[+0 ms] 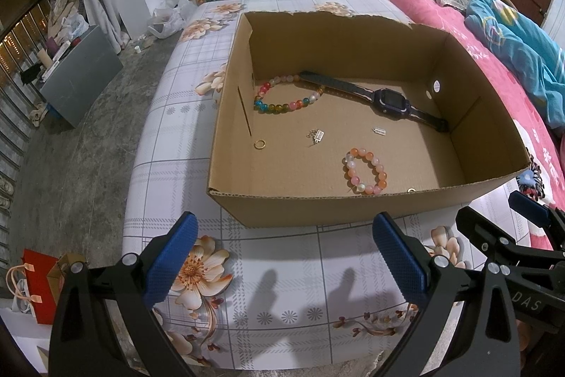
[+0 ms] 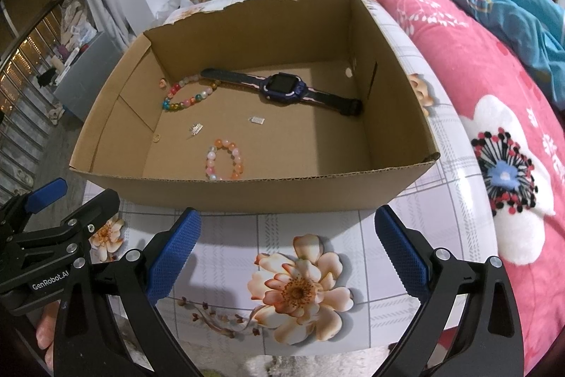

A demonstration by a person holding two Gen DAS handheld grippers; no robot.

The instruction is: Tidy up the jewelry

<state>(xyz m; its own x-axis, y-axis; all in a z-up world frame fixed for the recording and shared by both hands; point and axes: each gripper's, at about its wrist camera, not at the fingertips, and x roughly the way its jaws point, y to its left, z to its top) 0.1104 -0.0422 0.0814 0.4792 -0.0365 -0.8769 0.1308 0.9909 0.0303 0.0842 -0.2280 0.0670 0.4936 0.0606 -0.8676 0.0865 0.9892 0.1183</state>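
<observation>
An open cardboard box [image 1: 226, 129] [image 2: 247, 193] stands on the flowered table. Inside lie a multicoloured bead bracelet [image 1: 282, 108] [image 2: 183, 101], a dark blue smartwatch [image 1: 388, 96] [image 2: 282, 87], a pink-orange bead bracelet [image 1: 367, 170] [image 2: 224, 159], two small silver charms [image 1: 316, 134] [image 1: 379, 130] [image 2: 196, 129] [image 2: 257, 119] and a gold ring [image 1: 260, 144]. My left gripper [image 1: 284, 235] hangs open in front of the box's near wall, holding nothing. Beside it, my right gripper [image 2: 287, 232] is also open and empty; part of it shows at the right edge of the left wrist view.
The table [image 1: 282, 288] [image 2: 317, 235] has a flowered checked cloth. A pink floral quilt [image 2: 494, 129] and a blue blanket [image 1: 522, 37] lie on the bed to the right. Left of the table are a concrete floor, a grey cabinet [image 1: 81, 76] and red gift bags [image 1: 39, 285].
</observation>
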